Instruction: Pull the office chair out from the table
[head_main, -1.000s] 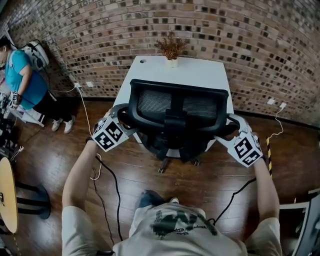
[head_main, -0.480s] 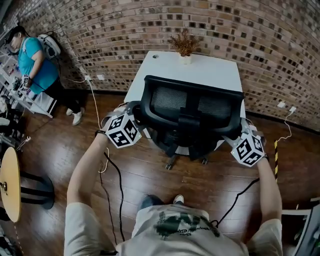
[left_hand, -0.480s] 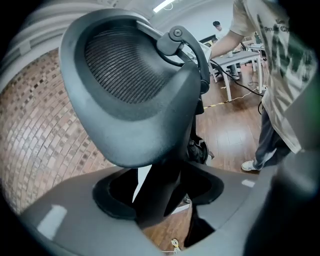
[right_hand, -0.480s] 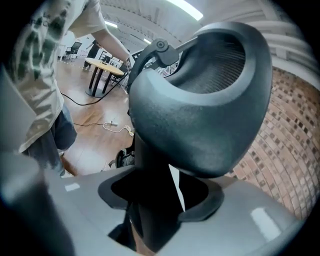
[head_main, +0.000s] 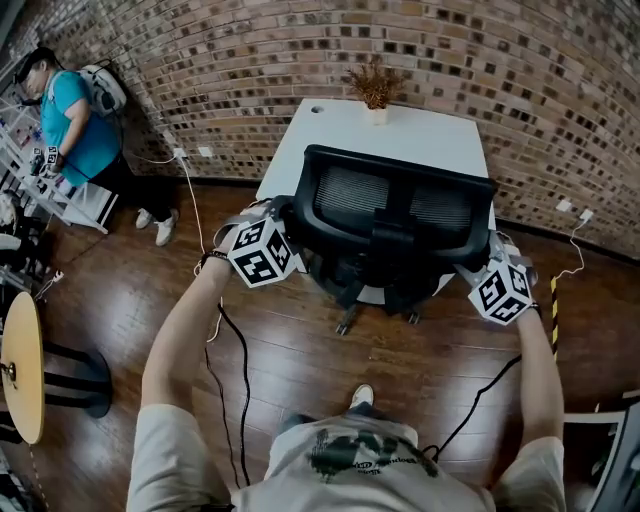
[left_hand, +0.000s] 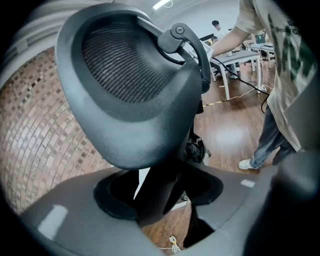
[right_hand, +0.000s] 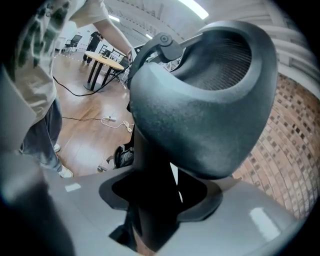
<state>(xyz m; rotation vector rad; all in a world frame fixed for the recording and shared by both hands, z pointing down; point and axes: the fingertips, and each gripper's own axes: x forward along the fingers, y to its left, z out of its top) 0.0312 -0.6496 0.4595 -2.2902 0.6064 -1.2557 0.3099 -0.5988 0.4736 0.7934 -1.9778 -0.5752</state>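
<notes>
The left hand-held gripper (head_main: 272, 232) and the right hand-held gripper (head_main: 492, 262) have just been closing their jaws. Each is clamped on a dark side post of the office chair (head_main: 400, 215), one at each edge of its mesh back. The chair stands between the two grippers, its seat tucked under the white surface (head_main: 420, 140) just beyond them, where a small potted plant (head_main: 377, 90) sits at the far edge.
</notes>
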